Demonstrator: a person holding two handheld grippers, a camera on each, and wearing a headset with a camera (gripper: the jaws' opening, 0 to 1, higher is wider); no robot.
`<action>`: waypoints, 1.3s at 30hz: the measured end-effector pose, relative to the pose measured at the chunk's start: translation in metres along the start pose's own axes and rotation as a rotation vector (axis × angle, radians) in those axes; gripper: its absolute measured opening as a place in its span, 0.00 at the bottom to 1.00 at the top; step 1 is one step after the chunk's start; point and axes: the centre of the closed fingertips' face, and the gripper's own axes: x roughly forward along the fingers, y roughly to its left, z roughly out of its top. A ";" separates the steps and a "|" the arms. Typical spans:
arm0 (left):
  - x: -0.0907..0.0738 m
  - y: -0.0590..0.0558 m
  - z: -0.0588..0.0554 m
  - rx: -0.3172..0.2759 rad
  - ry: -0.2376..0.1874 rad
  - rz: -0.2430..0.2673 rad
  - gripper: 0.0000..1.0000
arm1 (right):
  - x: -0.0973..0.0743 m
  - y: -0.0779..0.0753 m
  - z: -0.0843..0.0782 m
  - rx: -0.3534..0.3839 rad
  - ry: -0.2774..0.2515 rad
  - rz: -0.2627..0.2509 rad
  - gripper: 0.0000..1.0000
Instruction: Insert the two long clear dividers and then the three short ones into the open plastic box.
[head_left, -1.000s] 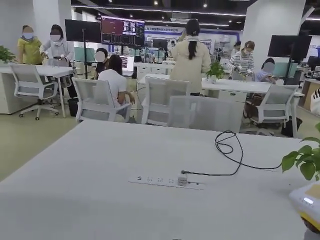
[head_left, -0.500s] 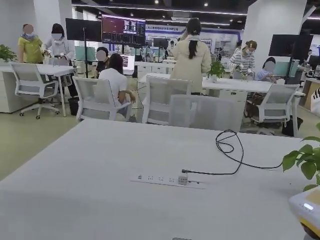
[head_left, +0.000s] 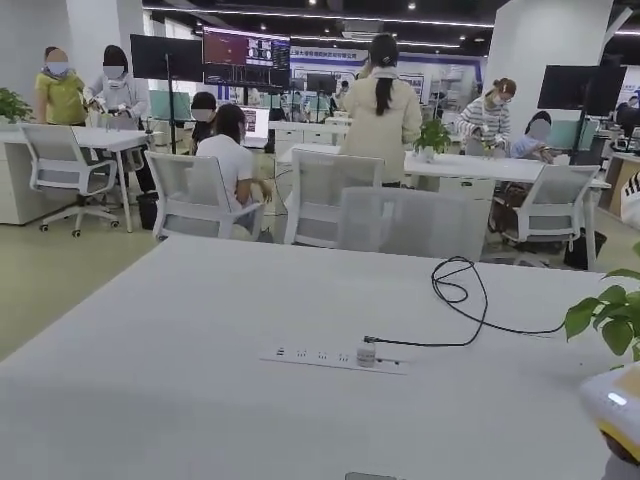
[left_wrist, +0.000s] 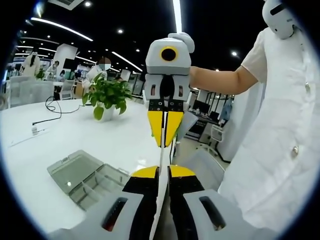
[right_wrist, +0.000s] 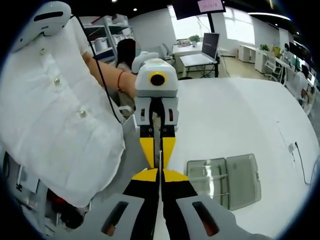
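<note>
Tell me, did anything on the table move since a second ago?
No, nothing on the table moved. The power strip, black cable and plant lie as before; just the camera drifted a little.

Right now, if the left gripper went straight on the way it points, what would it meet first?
The right gripper, facing it tip to tip; both seem shut on one thin clear divider spanning the short gap.

Open-plan office: white desks (head_left: 250, 330), mesh swivel chairs (head_left: 200, 195), big monitors (head_left: 245, 60), desk power strip (head_left: 330, 357), ppl (head_left: 383, 110) at workstations.
</note>
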 end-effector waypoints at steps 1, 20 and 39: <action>-0.001 0.001 -0.001 0.000 0.001 0.007 0.05 | -0.001 -0.001 0.000 0.002 -0.003 -0.005 0.03; -0.030 0.031 -0.027 -0.034 0.055 0.155 0.33 | 0.004 -0.035 -0.002 0.025 -0.030 -0.103 0.03; -0.048 0.054 -0.056 0.001 0.118 0.265 0.80 | 0.045 -0.089 -0.015 0.027 0.001 -0.174 0.03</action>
